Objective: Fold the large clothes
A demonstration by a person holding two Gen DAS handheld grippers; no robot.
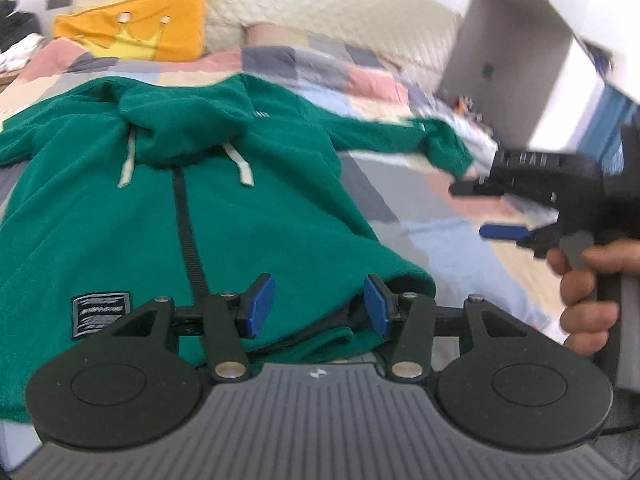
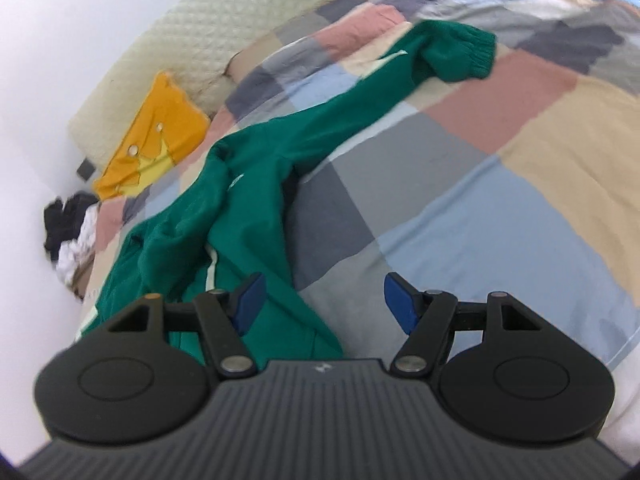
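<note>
Green hoodie (image 1: 224,200) lies flat, front up, on the bed (image 1: 440,240), over a patchwork quilt. Long axis runs from hem, nearest the cameras, up to hood (image 1: 188,120) at the far end; zipper (image 1: 188,240) marks the centreline.

Left claw (image 1: 319,306) sits at the hem, right of the zipper, blue pads apart with the hem edge lying between and under them. Nothing clamped.

Right claw (image 2: 324,304) is off the hoodie's right edge, over bare quilt, pads wide apart, holding nothing. Its left finger overlaps green fabric in the right wrist view; contact can't be confirmed. It also shows in the left wrist view, held in the person's hand (image 1: 588,300), well apart from the garment body.

Key relation: the outstretched sleeve (image 2: 360,96) runs forward and slightly right from the right claw, cuff (image 2: 460,56) at the far end, well apart. The right claw is the nearer one, so my guess is the sleeve gets folded in across the body first, with left pinning the hem.

Around: orange crown pillow (image 1: 136,28) and cream headboard (image 1: 320,4) past the hood, a dark-and-white clothes pile (image 2: 68,236) at the far left edge. Nothing blocks the path to the sleeve. Risk: both views are motion-blurred, so the hem edge position is soft.
</note>
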